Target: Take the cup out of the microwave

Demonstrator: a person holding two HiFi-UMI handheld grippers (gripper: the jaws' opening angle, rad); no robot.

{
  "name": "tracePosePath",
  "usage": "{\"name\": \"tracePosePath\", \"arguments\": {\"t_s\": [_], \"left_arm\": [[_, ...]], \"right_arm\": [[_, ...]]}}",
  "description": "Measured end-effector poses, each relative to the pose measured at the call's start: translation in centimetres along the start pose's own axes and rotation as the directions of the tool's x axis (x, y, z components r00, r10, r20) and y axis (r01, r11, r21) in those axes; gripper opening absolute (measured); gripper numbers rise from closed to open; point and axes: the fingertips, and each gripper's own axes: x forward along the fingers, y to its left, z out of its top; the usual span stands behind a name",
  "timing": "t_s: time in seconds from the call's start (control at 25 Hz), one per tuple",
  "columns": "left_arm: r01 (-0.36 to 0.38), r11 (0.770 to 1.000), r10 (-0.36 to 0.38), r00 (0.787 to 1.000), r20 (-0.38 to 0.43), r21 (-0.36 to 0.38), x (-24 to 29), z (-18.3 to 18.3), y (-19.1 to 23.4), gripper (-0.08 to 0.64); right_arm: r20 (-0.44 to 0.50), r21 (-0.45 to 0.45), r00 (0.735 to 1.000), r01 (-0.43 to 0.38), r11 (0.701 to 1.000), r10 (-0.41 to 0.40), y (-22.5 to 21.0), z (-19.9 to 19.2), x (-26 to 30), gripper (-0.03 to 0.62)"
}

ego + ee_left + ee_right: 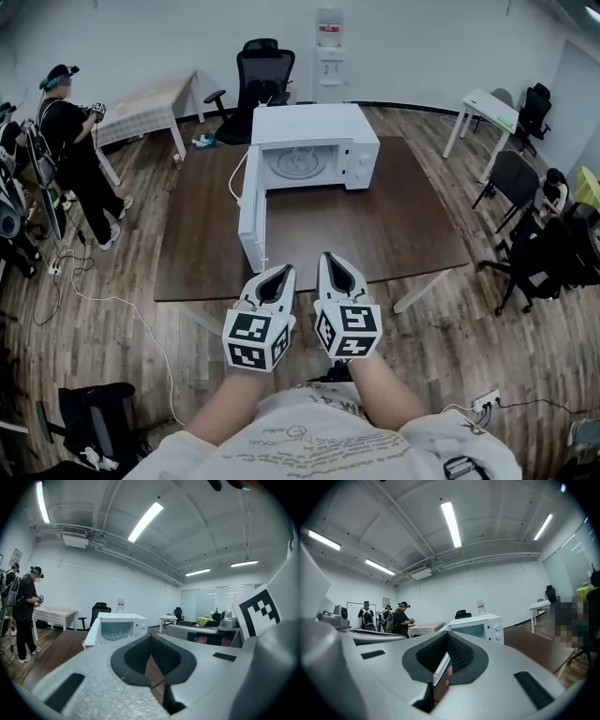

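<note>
On the table stands a microwave, its door open. Nearer, the left gripper and right gripper are clenched, empty.

**White Tee, Pale Grey Grippers**

Dressed in a white short-sleeved T-shirt with faint grey print across the chest. Fitted with a left gripper and a right gripper, both shelled in matte pale grey, tapered to a point and hollowed by a black teardrop lining. Capped at the rear with white marker cubes bearing black square patterns.
</note>
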Motion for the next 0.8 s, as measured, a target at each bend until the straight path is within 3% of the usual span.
{"name": "tracePosePath", "arguments": {"t_s": [0.32,0.8], "left_arm": [[-0.024,1.0,0.025,0.999,-0.027,0.008,7.1,0.5,0.0,0.011],[-0.135,0.991,0.134,0.99,-0.029,-0.024,17.2,1.5,0.7,0.011]], "right_arm": [[-0.009,0.014,1.0,-0.009,1.0,0.009,-5.7,0.9,4.5,0.014],[-0.066,-0.01,0.993,-0.096,0.995,0.095,-13.2,1.6,11.3,0.014]]}}
